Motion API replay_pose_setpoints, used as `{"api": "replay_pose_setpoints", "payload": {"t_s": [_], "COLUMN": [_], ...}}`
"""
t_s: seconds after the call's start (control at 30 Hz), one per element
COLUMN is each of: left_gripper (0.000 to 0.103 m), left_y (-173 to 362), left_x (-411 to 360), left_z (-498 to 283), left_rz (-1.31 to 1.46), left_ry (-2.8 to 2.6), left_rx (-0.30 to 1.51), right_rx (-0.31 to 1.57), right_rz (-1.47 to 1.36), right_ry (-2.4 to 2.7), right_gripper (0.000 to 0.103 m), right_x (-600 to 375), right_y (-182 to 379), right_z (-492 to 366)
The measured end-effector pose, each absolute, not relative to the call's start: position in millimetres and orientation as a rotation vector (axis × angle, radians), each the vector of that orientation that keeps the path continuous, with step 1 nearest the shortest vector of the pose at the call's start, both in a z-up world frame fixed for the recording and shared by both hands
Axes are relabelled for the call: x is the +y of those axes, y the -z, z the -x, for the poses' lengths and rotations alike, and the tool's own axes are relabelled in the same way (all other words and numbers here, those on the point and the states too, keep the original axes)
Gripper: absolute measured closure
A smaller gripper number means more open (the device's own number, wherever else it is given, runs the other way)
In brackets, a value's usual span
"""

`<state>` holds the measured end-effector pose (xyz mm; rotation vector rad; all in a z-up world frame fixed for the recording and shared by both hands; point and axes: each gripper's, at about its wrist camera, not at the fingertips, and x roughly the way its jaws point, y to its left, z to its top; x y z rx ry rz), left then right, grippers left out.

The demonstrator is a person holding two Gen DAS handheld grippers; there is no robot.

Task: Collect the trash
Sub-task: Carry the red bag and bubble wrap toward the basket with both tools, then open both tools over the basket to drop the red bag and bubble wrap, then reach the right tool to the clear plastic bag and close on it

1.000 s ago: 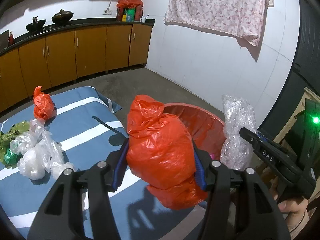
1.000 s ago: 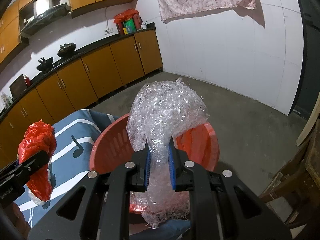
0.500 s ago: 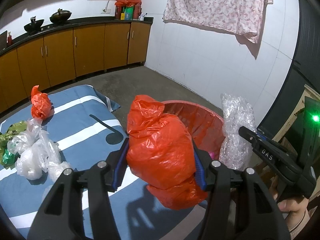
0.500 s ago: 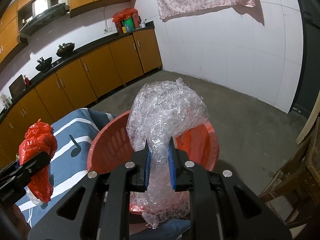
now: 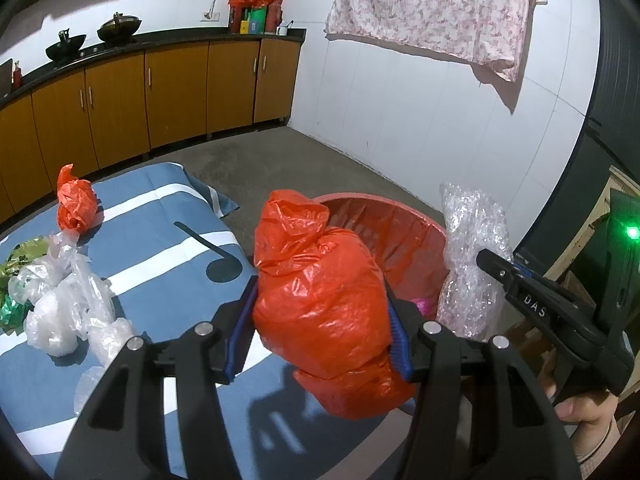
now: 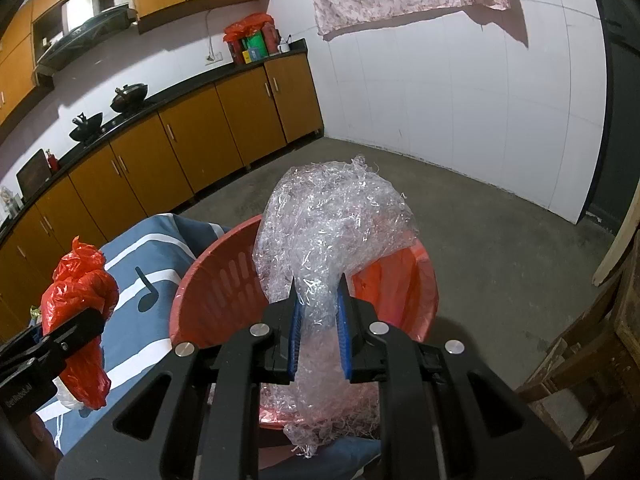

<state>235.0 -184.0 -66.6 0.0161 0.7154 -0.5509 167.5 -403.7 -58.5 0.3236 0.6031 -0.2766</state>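
Both grippers angle downward, side by side at the round red plastic slotted basket. The left gripper is clamped on a stuffed orange-red plastic bag, its blue pads pressed into the bag's flanks; the bag hangs upright just beside the basket's near rim, knotted end up, long axis running top to bottom. The right gripper squeezes a crinkled clear plastic wrap bundle at its narrow waist, the bundle standing upright over the basket's mouth, wide end up and tail trailing below the jaws. A hand grips the right tool's handle. Inside the basket, a small pink scrap shows low down; the rest is hidden. Left of the basket, the blue-and-white striped cloth carries a small crumpled orange bag and a heap of clear plastic bags.
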Motion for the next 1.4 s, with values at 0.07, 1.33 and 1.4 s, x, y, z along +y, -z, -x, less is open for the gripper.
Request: {"api": "replay_pose_setpoints", "payload": {"t_s": [0.07, 1.33, 1.4], "left_gripper": [0.048, 0.023, 0.023], "left_y": [67, 78, 73], "left_x": [-187, -200, -185], "left_z": [-237, -260, -250], "left_rz": [-0.016, -0.016, -0.019], "left_ry": [0.556, 0.501, 0.476], "left_rx": [0.718, 0.731, 0.709], "right_rx": [0.604, 0.567, 0.573], "right_rz": [-0.329, -0.306, -0.288], "right_ry": [0.277, 0.296, 0.277], "right_gripper": [0.087, 0.035, 0.035], "right_x": [-406, -428, -418], "right_y": [59, 53, 53], "right_z": [-169, -174, -170]}}
